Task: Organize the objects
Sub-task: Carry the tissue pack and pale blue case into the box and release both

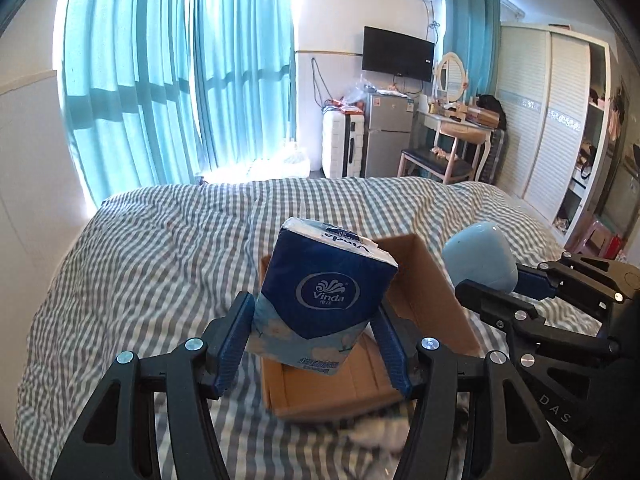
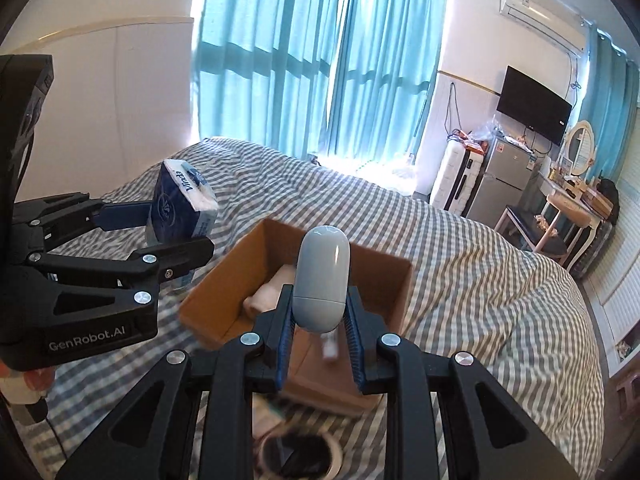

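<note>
My left gripper (image 1: 316, 324) is shut on a blue Vinda tissue pack (image 1: 320, 284) and holds it above an open cardboard box (image 1: 432, 292) on the bed. The pack also shows in the right wrist view (image 2: 180, 204), left of the box (image 2: 224, 300). My right gripper (image 2: 320, 320) is shut on a pale blue-grey capsule-shaped case (image 2: 322, 280) and holds it upright over the box. The case shows at the right of the left wrist view (image 1: 480, 256). A cream roll-shaped object (image 2: 268, 292) lies inside the box.
The bed has a grey-and-white checked cover (image 1: 160, 248). Blue curtains (image 1: 160, 80), a fridge (image 1: 388, 132), a white suitcase (image 1: 344, 144), a dressing table with chair (image 1: 452, 148) and a wardrobe (image 1: 544, 120) stand beyond. A round dark object (image 2: 296, 452) lies below the right gripper.
</note>
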{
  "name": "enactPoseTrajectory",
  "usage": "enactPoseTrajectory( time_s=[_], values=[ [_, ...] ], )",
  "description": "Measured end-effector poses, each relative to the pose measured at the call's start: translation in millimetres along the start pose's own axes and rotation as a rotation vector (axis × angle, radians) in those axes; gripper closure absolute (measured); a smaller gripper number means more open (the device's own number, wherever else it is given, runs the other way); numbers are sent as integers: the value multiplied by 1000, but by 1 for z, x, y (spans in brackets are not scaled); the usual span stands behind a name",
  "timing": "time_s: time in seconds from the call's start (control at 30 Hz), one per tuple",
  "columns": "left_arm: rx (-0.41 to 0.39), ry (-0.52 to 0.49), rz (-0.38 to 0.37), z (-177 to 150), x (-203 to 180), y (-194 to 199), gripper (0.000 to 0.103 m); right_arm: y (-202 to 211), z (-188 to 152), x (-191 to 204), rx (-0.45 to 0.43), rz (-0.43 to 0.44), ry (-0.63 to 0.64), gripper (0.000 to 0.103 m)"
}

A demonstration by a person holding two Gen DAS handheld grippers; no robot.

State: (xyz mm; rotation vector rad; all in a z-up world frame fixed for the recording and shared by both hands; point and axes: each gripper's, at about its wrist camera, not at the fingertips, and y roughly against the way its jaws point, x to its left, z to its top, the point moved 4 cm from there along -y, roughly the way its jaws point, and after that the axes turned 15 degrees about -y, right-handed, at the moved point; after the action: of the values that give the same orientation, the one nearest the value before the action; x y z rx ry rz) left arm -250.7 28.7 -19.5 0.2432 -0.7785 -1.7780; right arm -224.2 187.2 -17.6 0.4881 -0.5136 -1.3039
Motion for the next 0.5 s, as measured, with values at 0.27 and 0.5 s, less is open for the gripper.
enactPoseTrajectory(
  time_s=[0.27,0.5],
  values=[
    [68,5,-25,7,8,-71,42,-77,26,-24,63,-15,-7,80],
    [132,-16,-66,-8,1,-119,42,-124,14,-41,146,1,-48,80]
  ],
)
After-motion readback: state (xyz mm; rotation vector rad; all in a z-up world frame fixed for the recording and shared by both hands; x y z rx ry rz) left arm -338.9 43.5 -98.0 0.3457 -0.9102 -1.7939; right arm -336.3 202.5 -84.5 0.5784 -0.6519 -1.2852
